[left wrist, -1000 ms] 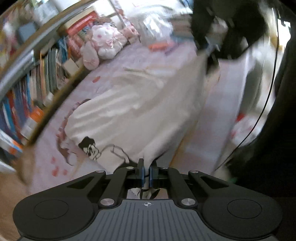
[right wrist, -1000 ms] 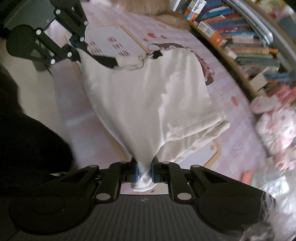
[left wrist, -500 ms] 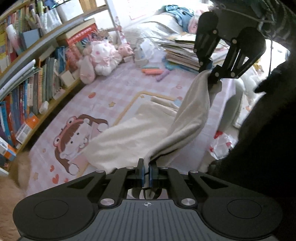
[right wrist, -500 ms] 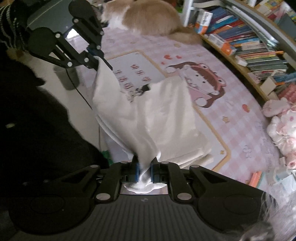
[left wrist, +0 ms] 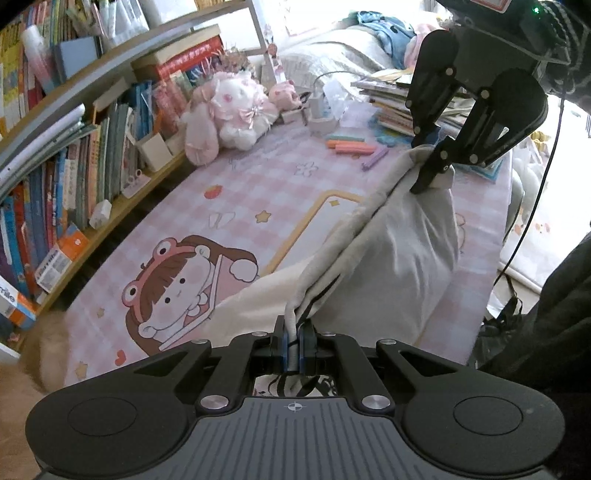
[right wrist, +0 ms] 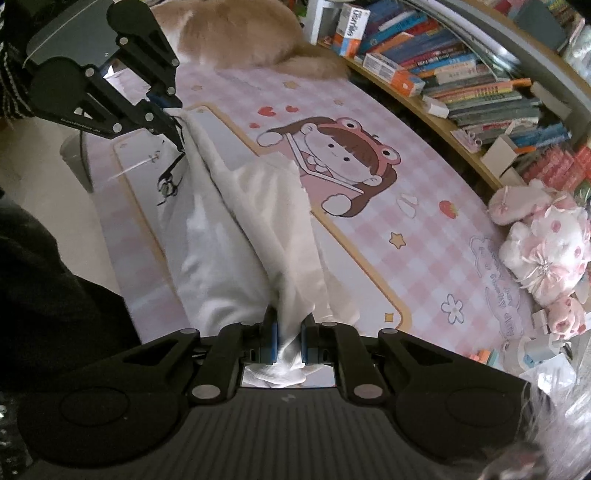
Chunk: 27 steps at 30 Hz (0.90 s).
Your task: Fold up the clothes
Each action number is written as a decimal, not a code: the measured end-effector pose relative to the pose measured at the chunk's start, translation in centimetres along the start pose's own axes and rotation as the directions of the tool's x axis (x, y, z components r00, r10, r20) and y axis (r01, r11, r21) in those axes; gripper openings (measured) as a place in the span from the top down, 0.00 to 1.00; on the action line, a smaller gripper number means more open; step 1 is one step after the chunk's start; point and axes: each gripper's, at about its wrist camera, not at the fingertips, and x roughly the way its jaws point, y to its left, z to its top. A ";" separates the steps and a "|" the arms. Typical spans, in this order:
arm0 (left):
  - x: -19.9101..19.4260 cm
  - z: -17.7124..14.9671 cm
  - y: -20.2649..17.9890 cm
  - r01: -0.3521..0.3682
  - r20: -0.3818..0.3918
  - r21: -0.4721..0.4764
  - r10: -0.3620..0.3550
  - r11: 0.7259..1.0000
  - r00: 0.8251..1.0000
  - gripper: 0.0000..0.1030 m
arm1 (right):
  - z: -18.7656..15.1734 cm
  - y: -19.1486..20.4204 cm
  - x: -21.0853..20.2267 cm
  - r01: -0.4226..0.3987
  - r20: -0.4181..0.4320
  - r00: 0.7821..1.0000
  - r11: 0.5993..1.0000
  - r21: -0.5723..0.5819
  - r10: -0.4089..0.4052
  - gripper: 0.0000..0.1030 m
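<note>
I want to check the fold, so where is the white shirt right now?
The white shirt hangs stretched between the left gripper and right gripper, above the pink checked mat.

Left wrist view: lower part of white garment (left wrist: 402,254) hidden behind left gripper (left wrist: 293,347) body; only a scrap of black print shows under the jaws. Tan furry shape (left wrist: 48,354) at near left blurred and cut by frame edge, possibly an animal. Right wrist view: furry mass (right wrist: 236,33) cut off at top. Book spines (right wrist: 469,92) on far shelf too small to read. Near right corner blurred.
</note>
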 end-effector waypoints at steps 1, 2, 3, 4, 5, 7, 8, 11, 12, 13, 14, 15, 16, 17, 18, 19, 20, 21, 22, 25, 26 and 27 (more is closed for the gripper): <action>0.3 0.0 0.3 0.003 -0.002 -0.004 -0.003 1.000 1.000 0.95 | 0.2 -0.4 0.4 -0.003 0.000 1.000 1.000 0.008 0.003 0.90; 0.7 0.1 0.6 0.007 -0.004 -0.007 -0.007 1.000 1.000 0.95 | 0.3 -0.8 0.7 -0.005 -0.001 1.000 1.000 0.016 0.005 0.90; 1.1 0.1 1.0 0.010 -0.006 -0.009 -0.010 1.000 1.000 0.95 | 0.4 -1.2 1.1 -0.006 -0.003 1.000 1.000 0.024 0.006 0.90; 1.4 0.2 1.3 0.015 -0.008 -0.011 -0.015 1.000 1.000 0.95 | 0.5 -1.6 1.4 -0.008 -0.006 1.000 0.999 0.032 0.008 0.90; 1.8 0.3 1.7 0.020 -0.010 -0.013 -0.020 1.000 1.000 0.95 | 0.6 -2.0 1.8 -0.011 -0.010 1.000 0.999 0.040 0.011 0.90; 2.7 0.4 2.3 0.030 -0.021 -0.016 -0.030 0.999 0.999 0.95 | 0.8 -2.7 2.5 -0.016 -0.017 1.000 0.998 0.055 0.017 0.90; 3.3 0.5 2.6 0.034 -0.029 -0.017 -0.034 0.999 0.999 0.95 | 0.8 -3.1 2.9 -0.019 -0.021 1.000 0.998 0.063 0.020 0.90; 4.8 0.5 3.6 0.048 -0.057 -0.022 -0.049 0.999 0.997 0.95 | 1.0 -4.3 4.4 -0.028 -0.033 0.999 0.996 0.083 0.031 0.90; 5.3 0.6 4.0 0.055 -0.065 -0.028 -0.057 0.998 0.996 0.95 | 1.1 -4.7 4.9 -0.032 -0.038 0.999 0.996 0.089 0.036 0.90; 5.9 0.6 4.4 0.063 -0.073 -0.037 -0.065 0.997 0.995 0.95 | 1.2 -5.1 5.5 -0.036 -0.044 0.998 0.995 0.095 0.040 0.90; 6.4 0.5 4.7 0.069 -0.081 -0.046 -0.073 0.997 0.994 0.95 | 1.3 -5.4 6.1 -0.040 -0.050 0.998 0.994 0.102 0.045 0.90; 6.8 0.5 5.0 0.074 -0.088 -0.052 -0.079 0.996 0.993 0.95 | 1.3 -5.8 6.7 -0.044 -0.057 0.997 0.993 0.109 0.050 0.90; 7.3 0.4 5.2 0.080 -0.094 -0.059 -0.085 0.995 0.992 0.95 | 1.4 -6.1 7.3 -0.048 -0.064 0.996 0.992 0.114 0.056 0.90; 7.7 0.4 5.4 0.085 -0.104 -0.063 -0.092 0.994 0.990 0.94 | 1.4 -6.4 7.9 -0.054 -0.071 0.996 0.991 0.119 0.062 0.90; 8.2 0.4 5.6 0.089 -0.113 -0.064 -0.096 0.994 0.989 0.94 | 1.4 -6.7 8.5 -0.058 -0.078 0.995 0.991 0.123 0.067 0.90; 8.5 0.3 5.8 0.088 -0.120 -0.064 -0.096 0.994 0.988 0.90 | 1.4 -6.9 9.0 -0.061 -0.085 0.994 0.990 0.128 0.072 0.90; 8.7 0.3 5.9 0.086 -0.120 -0.065 -0.094 0.994 0.988 0.89 | 1.5 -7.2 9.5 -0.064 -0.092 0.993 0.989 0.132 0.077 0.90; 8.9 0.2 6.1 0.085 -0.117 -0.066 -0.092 0.994 0.989 0.88 | 1.5 -7.4 10.0 -0.067 -0.099 0.992 0.988 0.136 0.081 0.89; 9.1 0.2 6.3 0.083 -0.113 -0.067 -0.090 0.994 0.989 0.87 | 1.5 -7.7 10.5 -0.071 -0.106 0.991 0.988 0.141 0.086 0.89; 9.6 0.0 6.7 0.069 -0.112 -0.075 -0.078 0.995 0.991 0.79 | 1.3 -8.2 11.5 -0.052 -0.113 0.991 0.988 0.145 0.069 0.82; 9.7 -0.1 6.9 0.056 -0.115 -0.081 -0.065 0.995 0.991 0.72 | 1.2 -8.4 11.6 -0.043 -0.110 0.992 0.988 0.152 0.060 0.78; 9.7 -0.2 7.1 0.036 -0.116 -0.085 -0.046 0.996 0.992 0.68 | 1.1 -8.5 11.8 -0.033 -0.106 0.993 0.987 0.158 0.050 0.77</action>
